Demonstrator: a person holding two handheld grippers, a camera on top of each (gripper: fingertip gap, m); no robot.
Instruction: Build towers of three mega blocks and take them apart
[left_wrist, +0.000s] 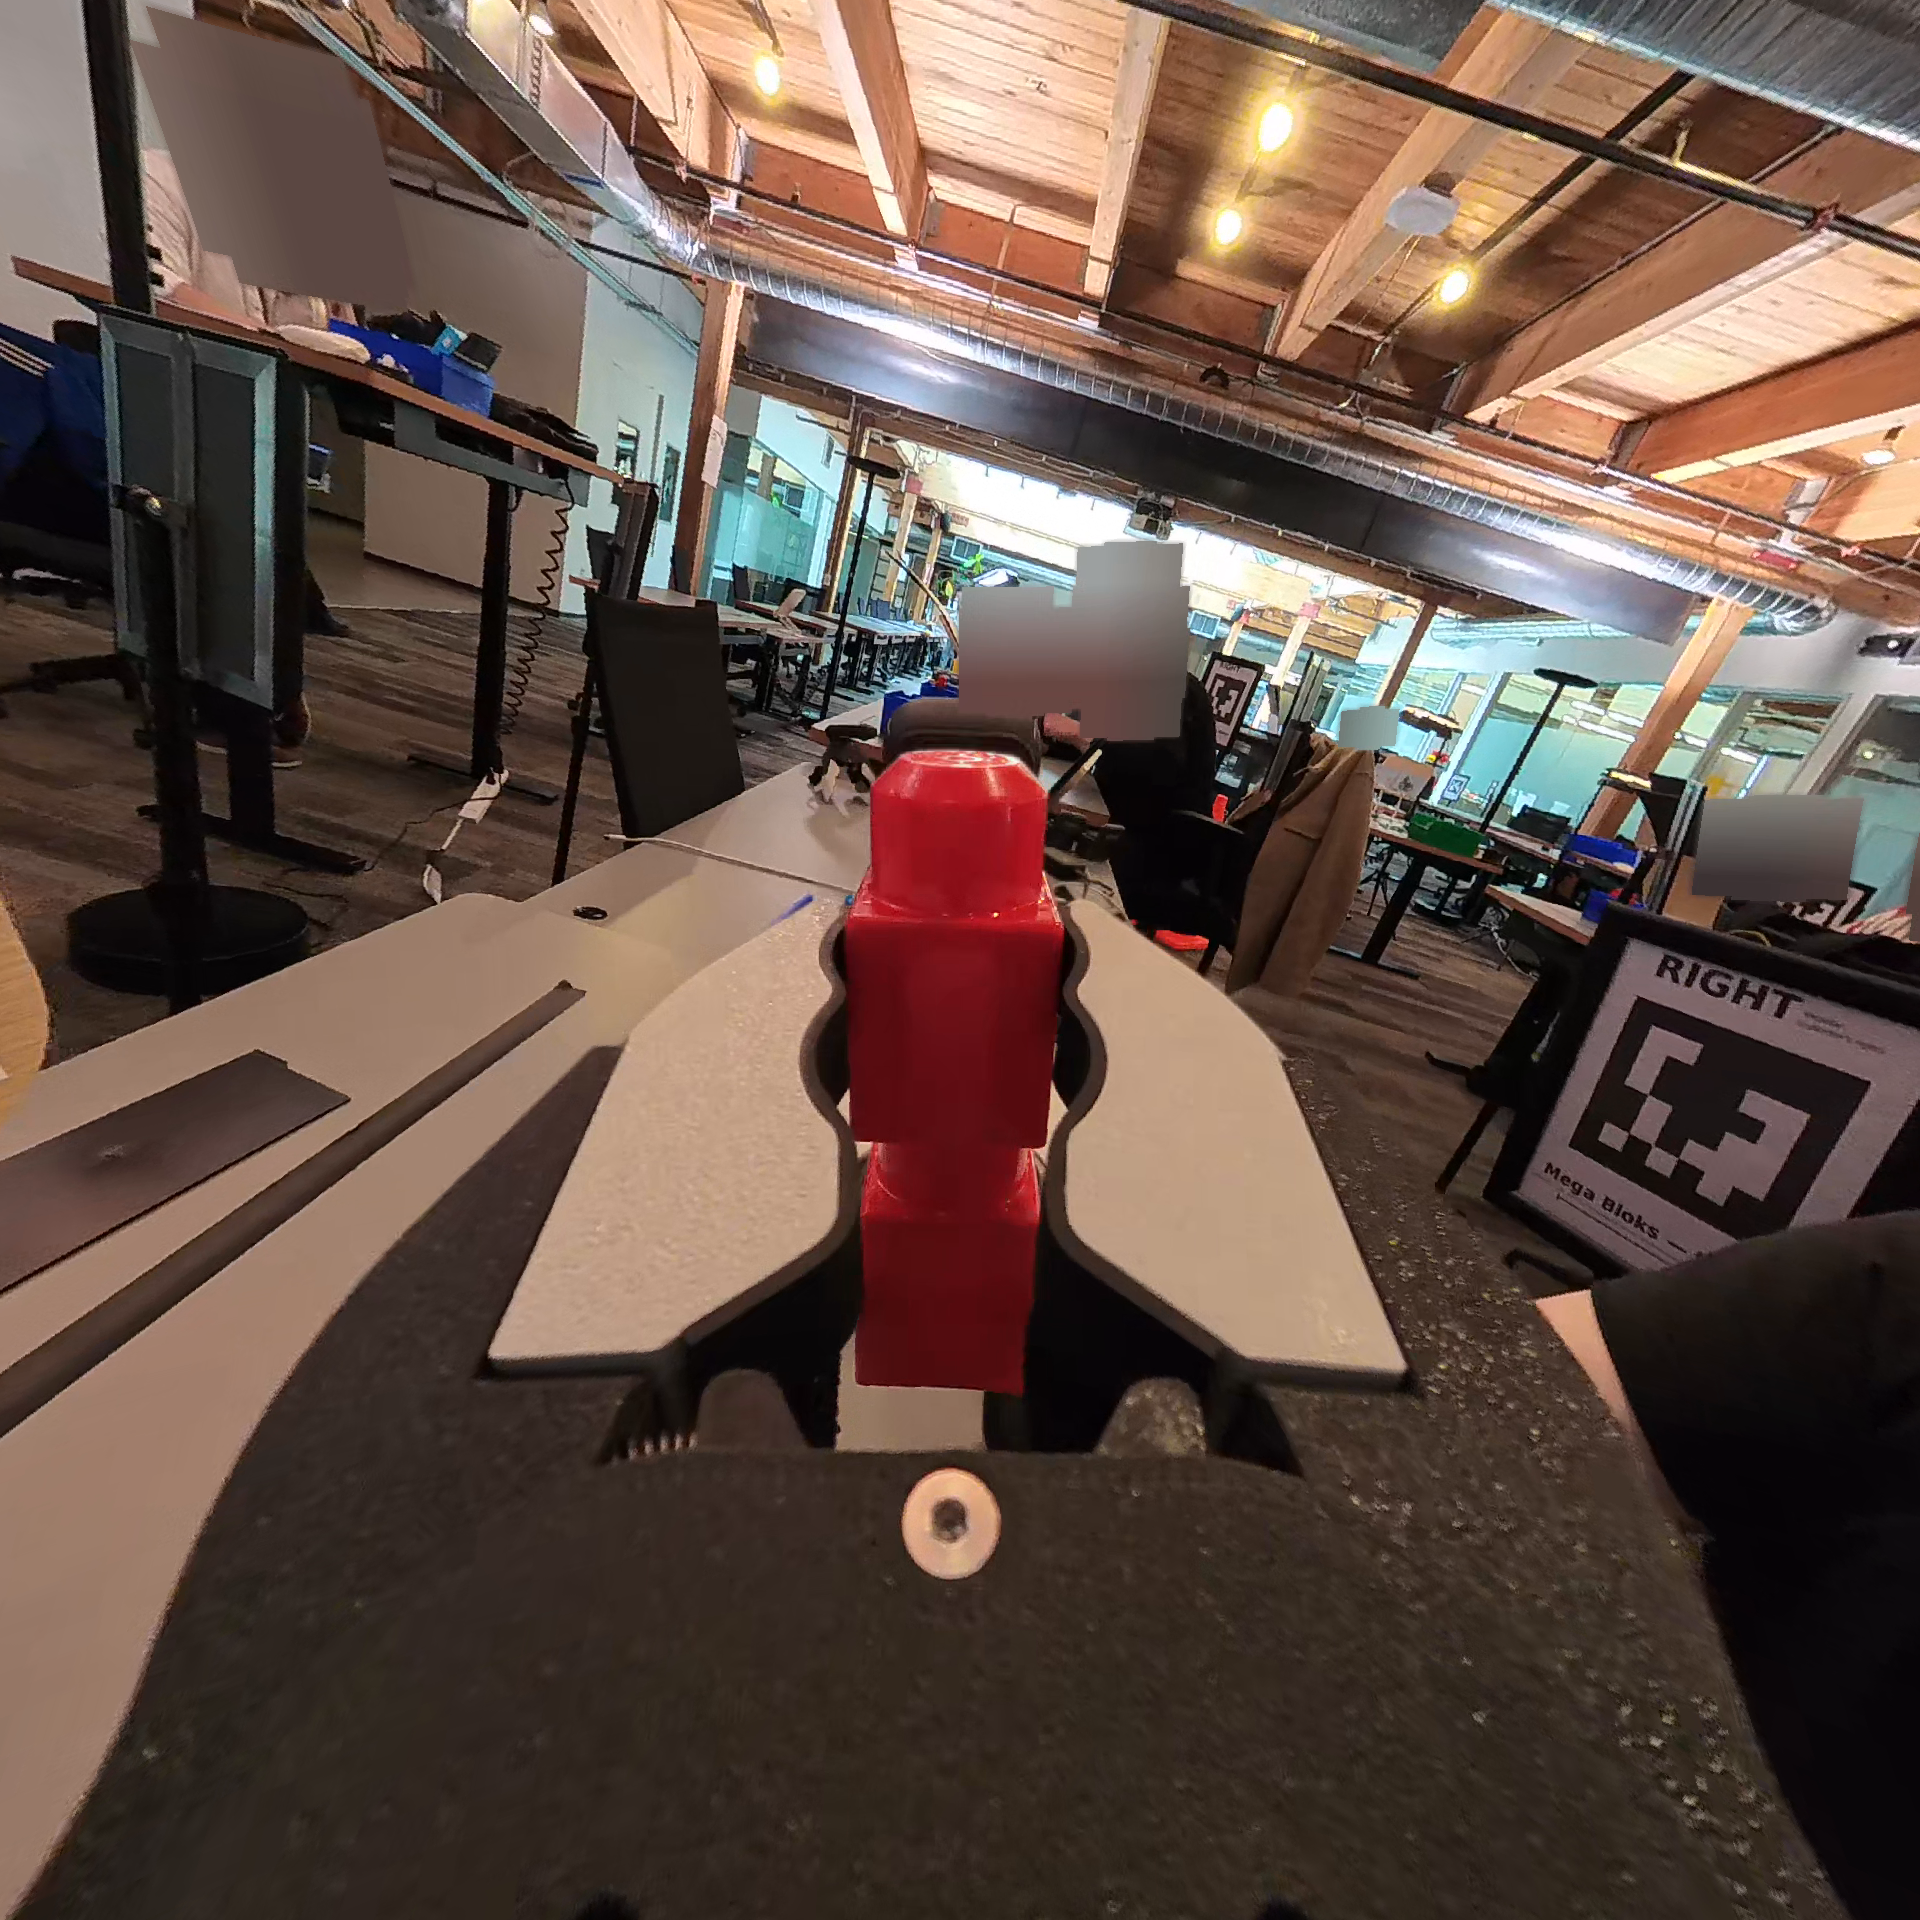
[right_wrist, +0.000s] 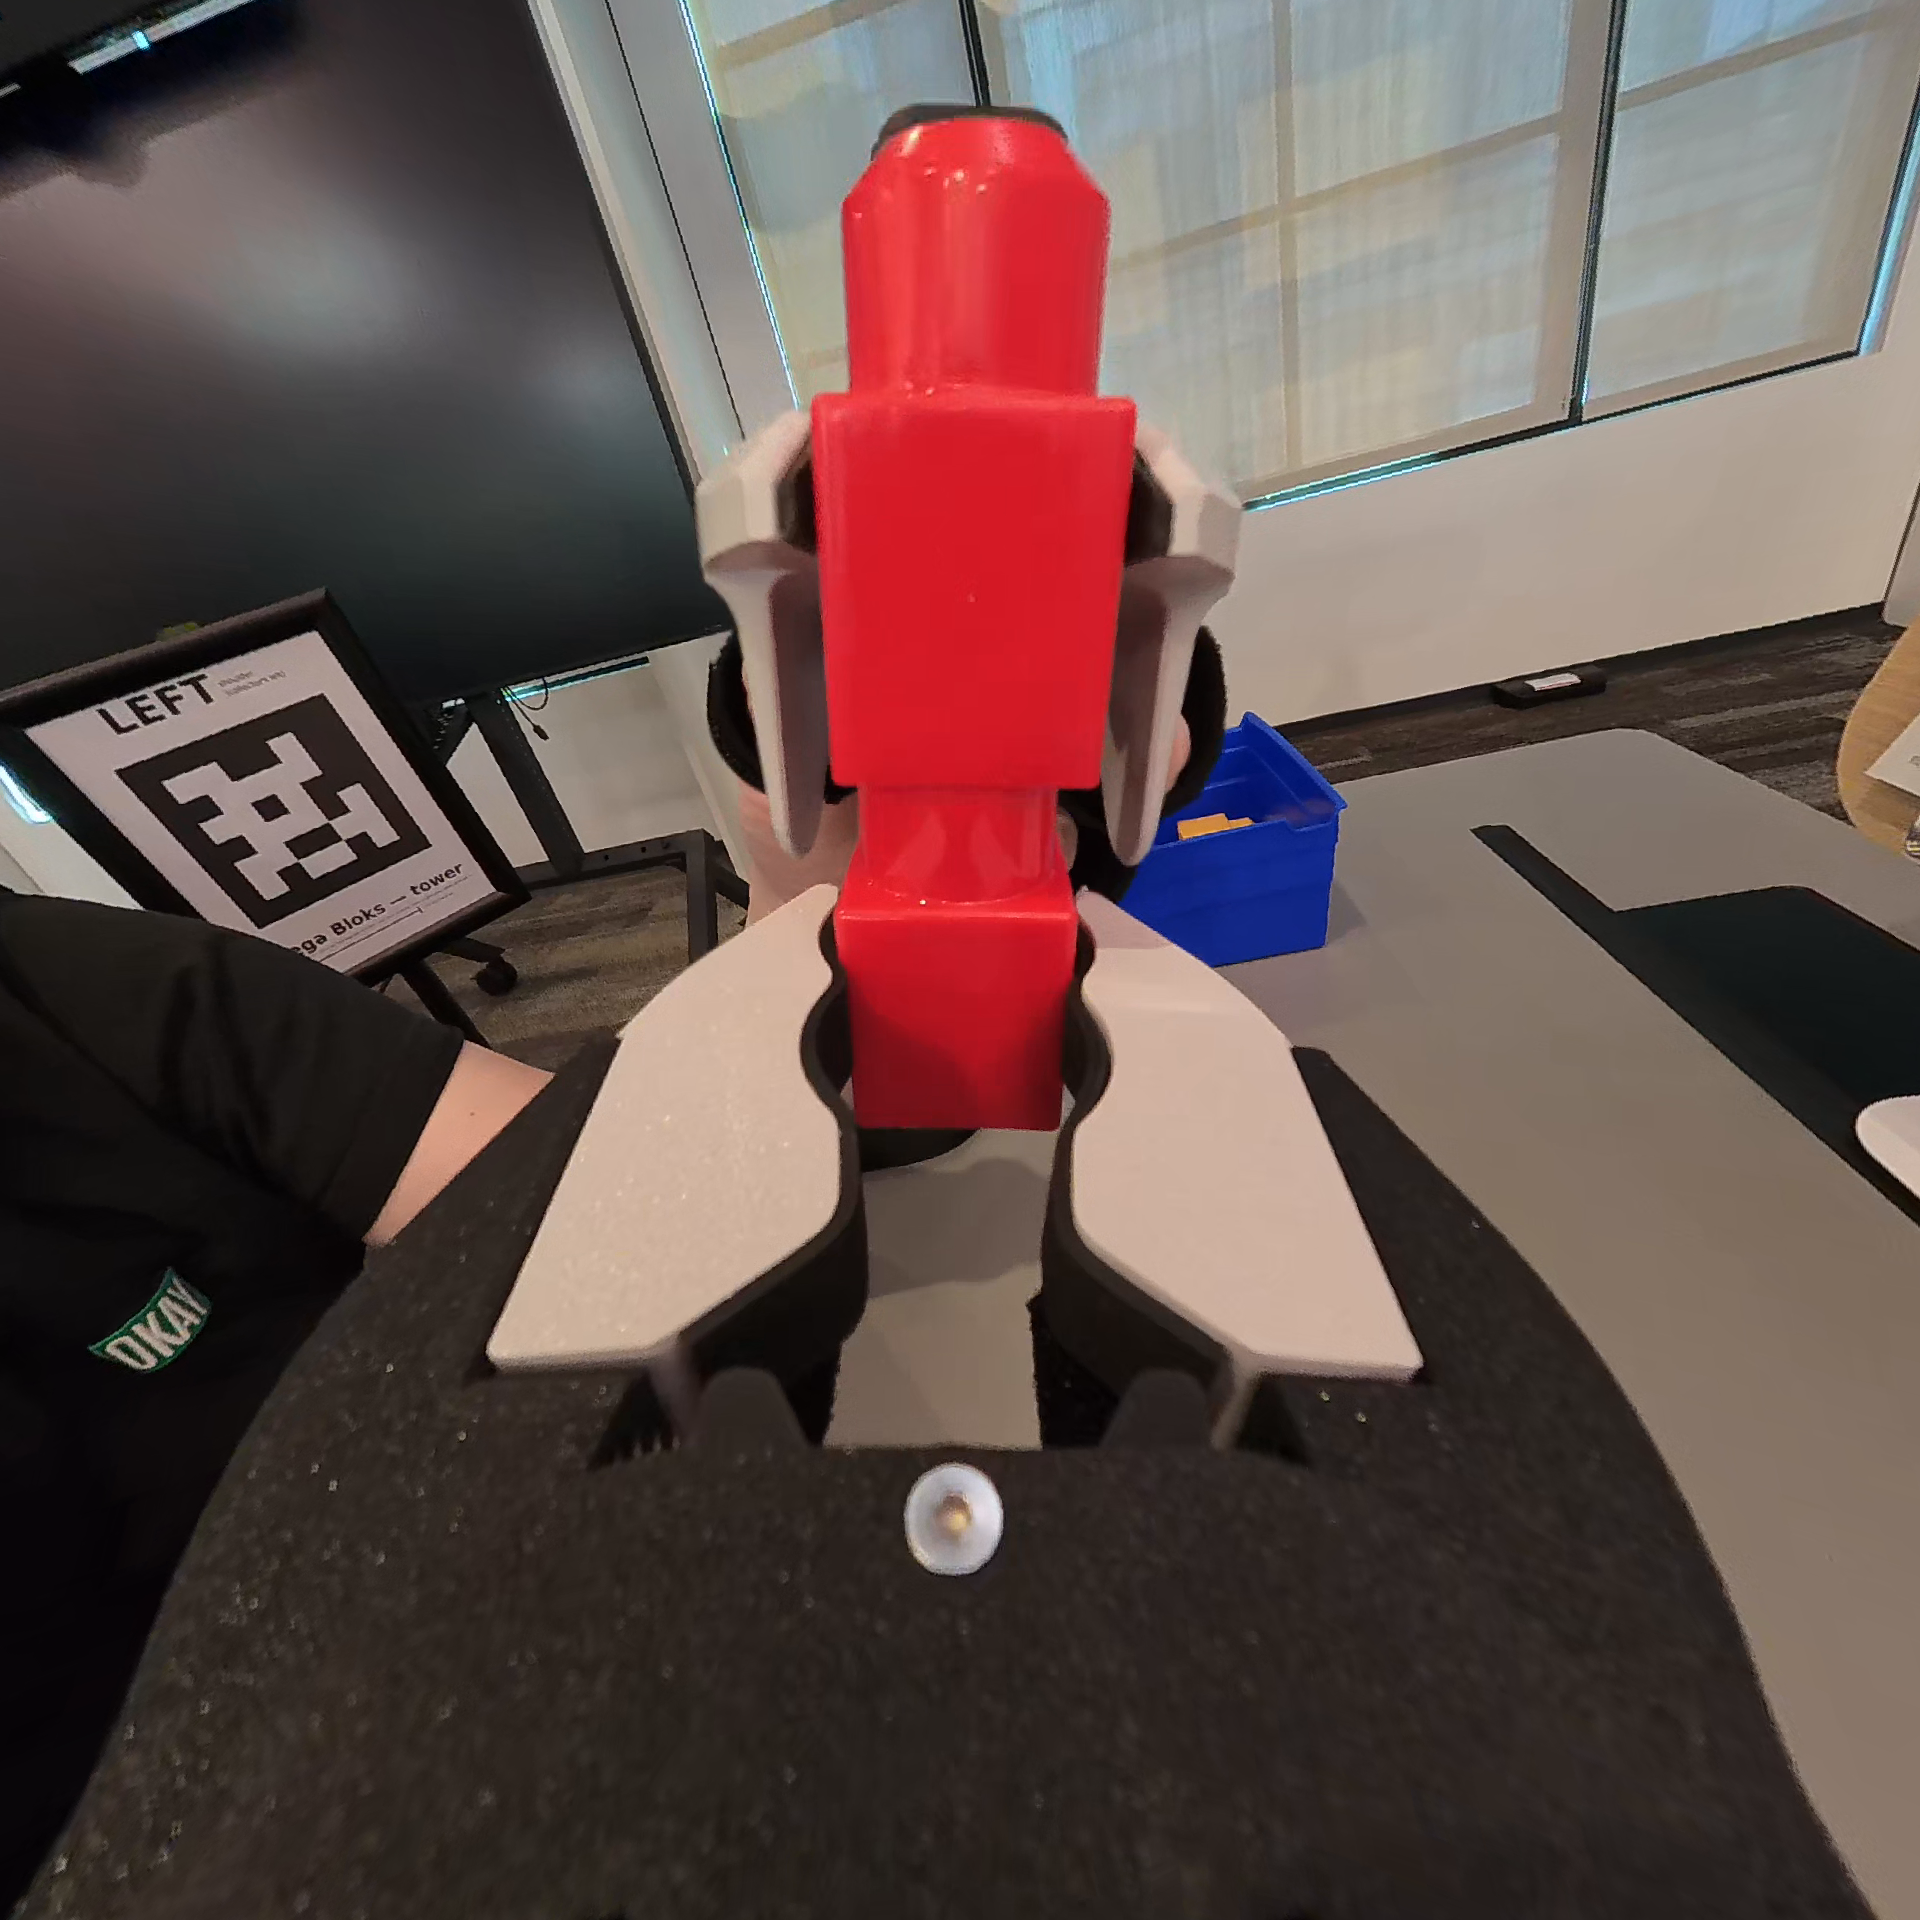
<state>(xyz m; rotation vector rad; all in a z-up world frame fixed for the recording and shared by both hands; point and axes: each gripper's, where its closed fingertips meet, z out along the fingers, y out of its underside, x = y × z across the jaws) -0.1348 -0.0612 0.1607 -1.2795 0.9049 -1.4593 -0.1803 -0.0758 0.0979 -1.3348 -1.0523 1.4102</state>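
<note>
Left gripper (left_wrist: 951, 1023), grey fingers with black pads, pinches the upper red block (left_wrist: 954, 1029) of a two-block stack held in the air above the table (left_wrist: 312, 997). Right gripper (right_wrist: 956, 1029) pinches the lower red block (right_wrist: 954, 1023) of the same stack. In the right wrist view the left gripper (right_wrist: 966, 623) appears farther off, its fingers (right_wrist: 1153, 665) pressed to both sides of the upper block (right_wrist: 971, 603), whose stud points up and away. In the left wrist view the lower block (left_wrist: 948, 1278) lies nearer the camera, between the finger bases, and whether it touches them cannot be told; a dark part of the right gripper shows just behind the top stud. The two blocks are joined, stud into base.

Table: grey, with black inlays, beneath both tools. Screen (right_wrist: 312, 343): large, dark, far left in the right wrist view. Framed marker signs: one right in the left wrist view (left_wrist: 1714, 1101), one left in the right wrist view (right_wrist: 260, 800). Bin (right_wrist: 1247, 873): blue, on the table beyond the stack, holding yellow pieces. Sleeve (right_wrist: 156, 1091): black, at left.
</note>
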